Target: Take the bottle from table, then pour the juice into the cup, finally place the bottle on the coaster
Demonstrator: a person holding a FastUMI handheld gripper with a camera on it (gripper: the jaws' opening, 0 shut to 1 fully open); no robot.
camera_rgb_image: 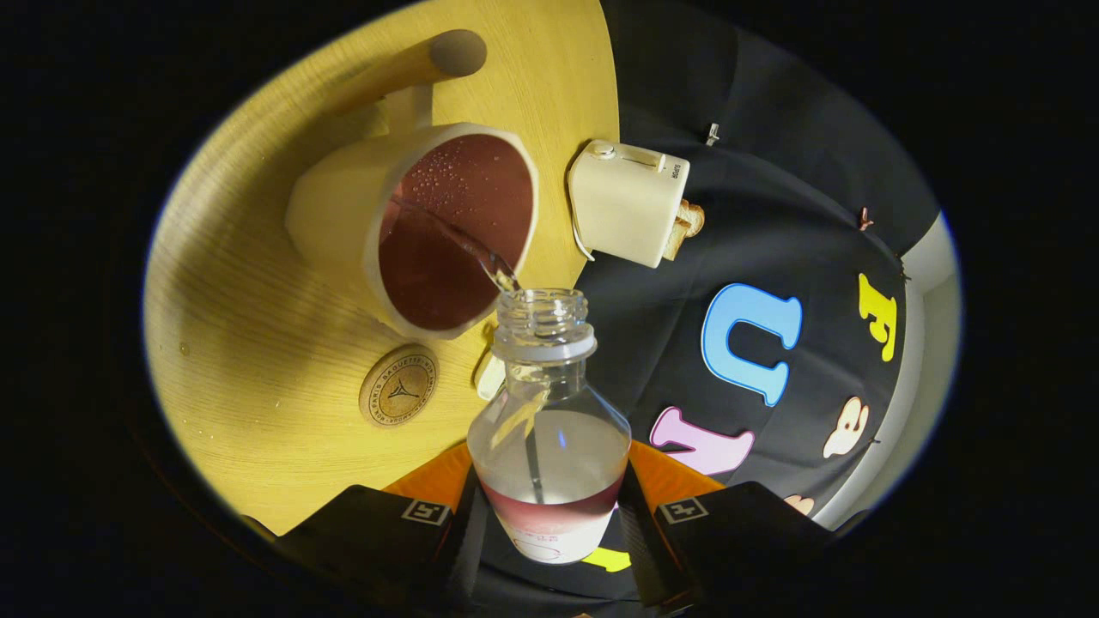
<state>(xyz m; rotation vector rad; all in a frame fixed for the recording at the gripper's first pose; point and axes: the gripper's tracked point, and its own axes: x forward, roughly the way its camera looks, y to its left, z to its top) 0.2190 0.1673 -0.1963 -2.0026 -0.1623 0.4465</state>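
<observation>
A clear plastic bottle [549, 429] without a cap sits between my fingers, tipped over with its open neck toward the cup. My gripper [549, 515] is shut on the bottle's body. A thin stream of clear liquid [468, 245] runs from the neck into the cream cup [412, 227], whose inside is dark reddish brown and wet with droplets. A little liquid remains in the bottle. The round wooden coaster [398, 385] lies on the table beside the cup, nearer to my fingers.
The round light-wood table [249, 343] carries a cream toaster [627, 203] with bread in it, beyond the bottle's neck. A wooden cylinder [412, 64] lies past the cup. A small pale object [489, 378] peeks from behind the bottle's shoulder.
</observation>
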